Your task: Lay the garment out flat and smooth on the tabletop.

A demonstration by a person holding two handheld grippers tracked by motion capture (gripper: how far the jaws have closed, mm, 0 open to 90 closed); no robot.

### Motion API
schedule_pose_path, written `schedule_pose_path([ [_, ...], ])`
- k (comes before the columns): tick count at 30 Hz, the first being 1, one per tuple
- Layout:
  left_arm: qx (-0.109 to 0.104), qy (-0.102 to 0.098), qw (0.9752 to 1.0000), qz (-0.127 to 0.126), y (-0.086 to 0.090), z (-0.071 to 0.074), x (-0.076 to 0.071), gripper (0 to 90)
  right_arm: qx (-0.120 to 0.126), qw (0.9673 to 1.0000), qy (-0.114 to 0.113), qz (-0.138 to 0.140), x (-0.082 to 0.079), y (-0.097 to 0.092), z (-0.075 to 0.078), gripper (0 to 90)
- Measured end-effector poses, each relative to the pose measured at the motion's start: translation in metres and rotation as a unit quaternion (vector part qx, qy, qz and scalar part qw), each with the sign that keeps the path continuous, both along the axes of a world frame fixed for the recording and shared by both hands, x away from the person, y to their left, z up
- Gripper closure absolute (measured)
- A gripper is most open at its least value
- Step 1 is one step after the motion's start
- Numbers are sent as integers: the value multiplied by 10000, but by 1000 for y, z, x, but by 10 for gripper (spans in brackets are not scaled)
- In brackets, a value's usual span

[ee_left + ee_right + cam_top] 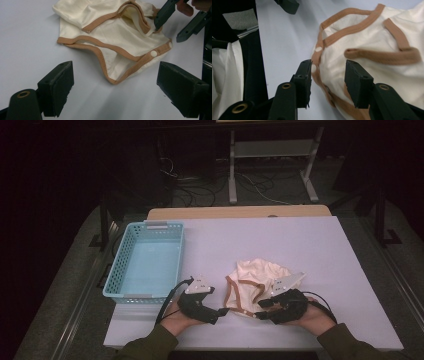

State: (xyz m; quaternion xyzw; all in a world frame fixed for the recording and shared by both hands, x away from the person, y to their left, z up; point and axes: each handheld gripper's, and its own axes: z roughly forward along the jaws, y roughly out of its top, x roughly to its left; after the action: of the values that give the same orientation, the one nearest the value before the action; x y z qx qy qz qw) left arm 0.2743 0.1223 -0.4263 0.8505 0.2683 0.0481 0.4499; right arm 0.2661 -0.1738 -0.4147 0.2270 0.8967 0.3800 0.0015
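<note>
Soft cream cloth garment (260,282) with tan trim lies on a smooth matt table (300,245) beside a perforated plastic basket (145,262).

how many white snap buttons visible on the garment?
2 on the garment, both on its brown edge band: one snap higher up, the other snap by the right gripper. Folds may hide more.

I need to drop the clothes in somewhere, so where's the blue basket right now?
In the high view, the blue basket sits on the table's left side, left of the cream garment, just beyond the left gripper.
</note>
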Motion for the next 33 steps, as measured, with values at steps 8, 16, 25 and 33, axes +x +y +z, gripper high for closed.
schedule_pose_path([
  [8, 127, 27, 9989, -454, -11, -2, -2, 309, 52, 9998, 22, -198, -9, -21, 0, 547],
  [16, 322, -4, 9953, -918, -27, -7, -2, 506, 9, 9997, 93, -242, -16, -31, -4, 578],
  [25, 639, -95, 9918, -1105, -38, -13, 0, 676, -110, 9995, 250, -179, -21, -36, -12, 654],
  [33, 840, -93, 9896, -1165, -38, -17, 4, 800, -234, 9992, 312, -49, -19, -30, -20, 688],
])
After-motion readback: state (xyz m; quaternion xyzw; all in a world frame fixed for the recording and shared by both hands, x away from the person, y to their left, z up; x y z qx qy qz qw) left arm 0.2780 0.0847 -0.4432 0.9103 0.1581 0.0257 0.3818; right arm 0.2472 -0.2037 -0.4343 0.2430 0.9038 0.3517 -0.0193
